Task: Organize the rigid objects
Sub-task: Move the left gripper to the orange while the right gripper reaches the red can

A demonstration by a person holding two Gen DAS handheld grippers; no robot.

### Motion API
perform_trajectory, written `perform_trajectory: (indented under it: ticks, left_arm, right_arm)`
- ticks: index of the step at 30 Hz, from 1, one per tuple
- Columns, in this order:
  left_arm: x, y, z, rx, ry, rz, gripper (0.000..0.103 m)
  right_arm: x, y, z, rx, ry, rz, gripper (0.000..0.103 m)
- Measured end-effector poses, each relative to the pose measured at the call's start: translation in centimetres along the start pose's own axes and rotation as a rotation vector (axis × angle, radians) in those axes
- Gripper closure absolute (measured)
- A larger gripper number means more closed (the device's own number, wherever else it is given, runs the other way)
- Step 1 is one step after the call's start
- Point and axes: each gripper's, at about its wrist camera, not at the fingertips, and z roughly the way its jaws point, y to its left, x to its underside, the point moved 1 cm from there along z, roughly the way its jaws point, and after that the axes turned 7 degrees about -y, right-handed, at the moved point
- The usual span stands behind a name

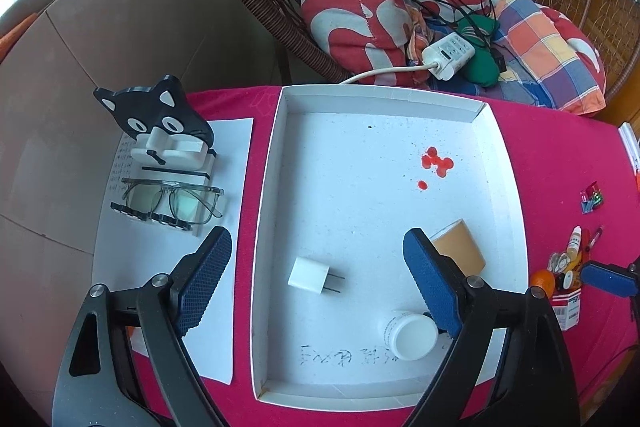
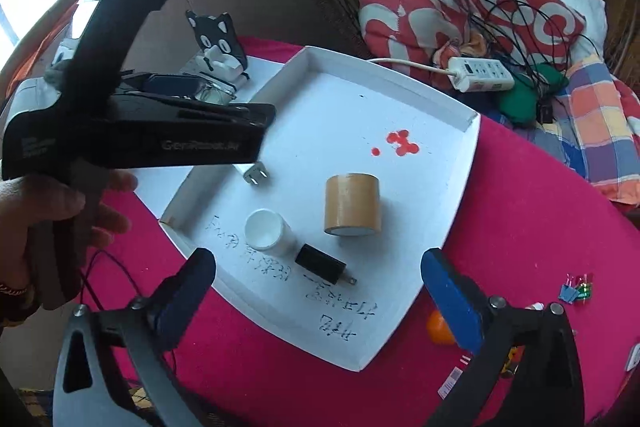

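- Hovering over the white tray (image 1: 267, 187), the left gripper (image 1: 316, 275) is held released and empty.
- White charger (image 1: 310, 275) is seen between its fingers, prongs pointing right.
- Right gripper (image 2: 318, 291) is likewise released; black charger (image 2: 320, 263) lies just beyond it.
- Left is judged nearer the white charger.

Left gripper (image 1: 318, 275): jaws spread wide, nothing between them; blue textured pads (image 1: 204, 283) facing inward on black linkage arms, seen from its own wrist camera. Same gripper viewed side-on from the right wrist camera (image 2: 168, 83), black body level, held by the left hand (image 2: 60, 219) wrapped around its grip, thumb and fingers visible, a bracelet at the wrist. Right gripper (image 2: 320, 291): jaws likewise spread wide and empty, blue pads (image 2: 452, 303) angled inward, tilted down. One blue fingertip of the right gripper also visible at the right edge of the left wrist view (image 1: 608, 279).
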Motion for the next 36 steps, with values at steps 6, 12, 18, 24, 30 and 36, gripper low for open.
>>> perform_trajectory:
  ticks: [6,12,18,24,30,36]
  left_arm:
    - [0.4,-0.5,-1.9,0.050,-0.030,-0.040,0.014]
    - [0.6,-3.3,-3.2,0.116,-0.046,-0.008,0.014]
    - [0.8,-7.2,-3.0,0.174,-0.031,0.049,0.014]
    - [2.2,-11.3,-3.1,0.238,0.010,0.123,0.014]
    - [4.7,-16.6,-2.4,0.302,0.077,0.261,0.014]
    - [6.0,-22.5,0.4,0.280,0.142,0.506,0.015]
  right_arm:
    - [0.7,-1.7,-0.7,0.017,-0.009,0.073,0.000]
    - [1.6,-3.4,-1.6,0.041,-0.038,0.137,0.000]
    - [3.1,-6.9,-2.6,0.105,-0.066,0.242,0.000]
    - [5.3,-15.9,-6.4,0.183,-0.192,0.495,0.000]
    - [10.3,-24.4,-10.2,0.282,-0.268,0.742,0.000]
    - [14.6,-27.5,-10.4,0.275,-0.216,0.835,0.000]
